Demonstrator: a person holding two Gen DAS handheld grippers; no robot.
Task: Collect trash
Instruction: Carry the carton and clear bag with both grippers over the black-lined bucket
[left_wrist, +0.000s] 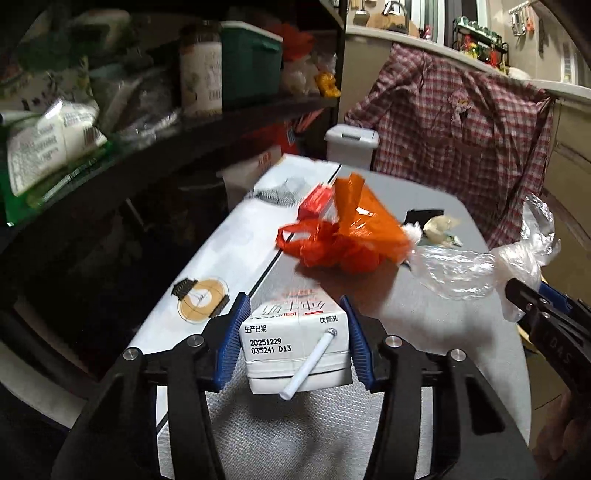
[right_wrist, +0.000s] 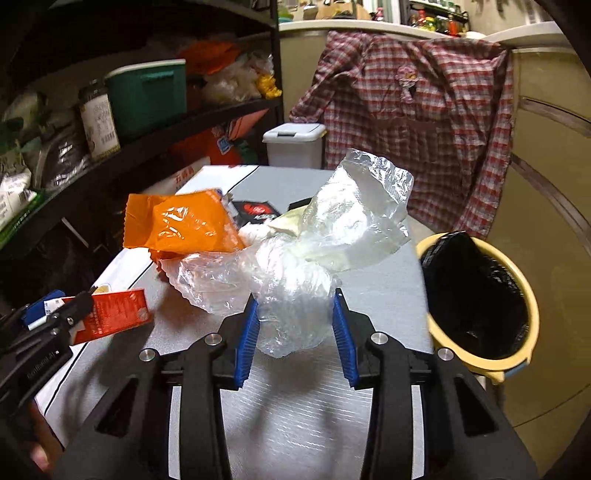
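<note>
**Both Hands Loaded, Bin at Three O'Clock**

My left gripper (left_wrist: 295, 339) is clamped on the carton (left_wrist: 295, 350); my right gripper (right_wrist: 293, 332) pinches the clear bag (right_wrist: 295, 295), both seemingly lifted off the table (right_wrist: 295, 406). Next: swing to the lined bin (right_wrist: 480, 295) and release. The orange wrapper (right_wrist: 184, 225) waits at eleven o'clock.

On the tabletop (right_wrist: 314, 406) a wrapper (right_wrist: 181, 223) lies left of the plastic bag (right_wrist: 295, 266) — behind them a packet (right_wrist: 256, 210). A bin (right_wrist: 480, 302) stands right of the tabletop; shelves (right_wrist: 147, 144) to the left — a shirt (right_wrist: 417, 122) hangs behind.
</note>
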